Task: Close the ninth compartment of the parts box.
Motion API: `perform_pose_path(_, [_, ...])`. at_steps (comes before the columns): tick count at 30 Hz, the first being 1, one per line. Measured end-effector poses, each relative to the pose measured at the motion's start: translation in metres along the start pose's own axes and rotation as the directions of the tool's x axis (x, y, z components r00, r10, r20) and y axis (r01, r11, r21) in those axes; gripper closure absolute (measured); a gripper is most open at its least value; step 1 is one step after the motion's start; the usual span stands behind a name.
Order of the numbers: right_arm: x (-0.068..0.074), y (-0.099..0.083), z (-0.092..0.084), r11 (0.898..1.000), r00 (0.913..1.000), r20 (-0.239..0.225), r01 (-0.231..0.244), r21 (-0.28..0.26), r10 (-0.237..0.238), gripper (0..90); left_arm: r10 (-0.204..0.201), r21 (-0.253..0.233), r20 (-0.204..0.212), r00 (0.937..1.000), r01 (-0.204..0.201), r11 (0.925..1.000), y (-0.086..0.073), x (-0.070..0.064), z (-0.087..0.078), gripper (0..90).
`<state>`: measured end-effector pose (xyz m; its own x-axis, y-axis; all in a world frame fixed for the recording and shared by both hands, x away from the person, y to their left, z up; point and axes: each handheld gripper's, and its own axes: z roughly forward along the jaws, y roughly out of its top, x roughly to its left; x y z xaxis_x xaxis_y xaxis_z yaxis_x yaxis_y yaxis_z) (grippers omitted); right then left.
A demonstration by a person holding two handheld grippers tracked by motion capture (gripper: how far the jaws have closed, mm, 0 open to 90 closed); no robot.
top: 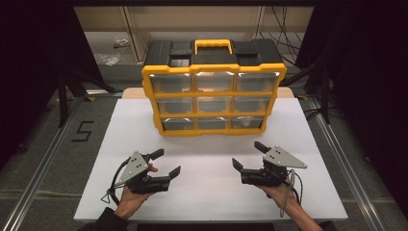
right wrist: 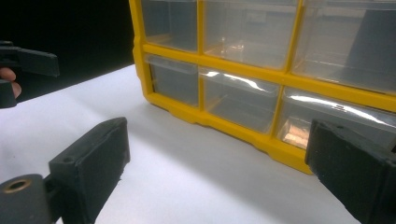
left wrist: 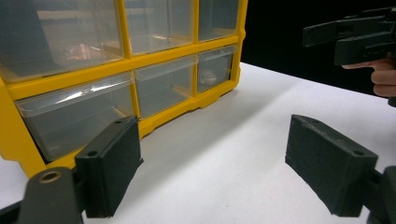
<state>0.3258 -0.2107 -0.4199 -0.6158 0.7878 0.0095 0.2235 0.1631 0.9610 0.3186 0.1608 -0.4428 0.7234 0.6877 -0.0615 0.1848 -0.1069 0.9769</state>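
From above, a yellow drawer cabinet (top: 214,98) stands at the far middle of the white table (top: 144,125); the left tool (top: 166,163) and right tool (top: 246,156) hover before it, both released and empty. Left gripper view: the cabinet's bottom drawers look closed. Right gripper view: a lower drawer (right wrist: 240,100) lies ahead; pulling one cleanly likely means squaring up first.

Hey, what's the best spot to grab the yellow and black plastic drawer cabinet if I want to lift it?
Probably the yellow arched handle on top of the yellow and black plastic drawer cabinet. Come from above, closing one of the tongs across the bar. It sits centred on the black lid, with a gap beneath it; the clear drawer fronts offer no firm hold.
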Motion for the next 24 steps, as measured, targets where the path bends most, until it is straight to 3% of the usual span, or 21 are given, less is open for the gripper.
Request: perform_pose_path(24, [-0.0012, -0.0045, -0.006, 1.0, 0.9999, -0.002, 0.011, 0.006, -0.011, 7.3, 0.001, -0.009, 0.001, 1.0, -0.001, 1.0, 0.0001, 0.0001, -0.0001, 16.9])
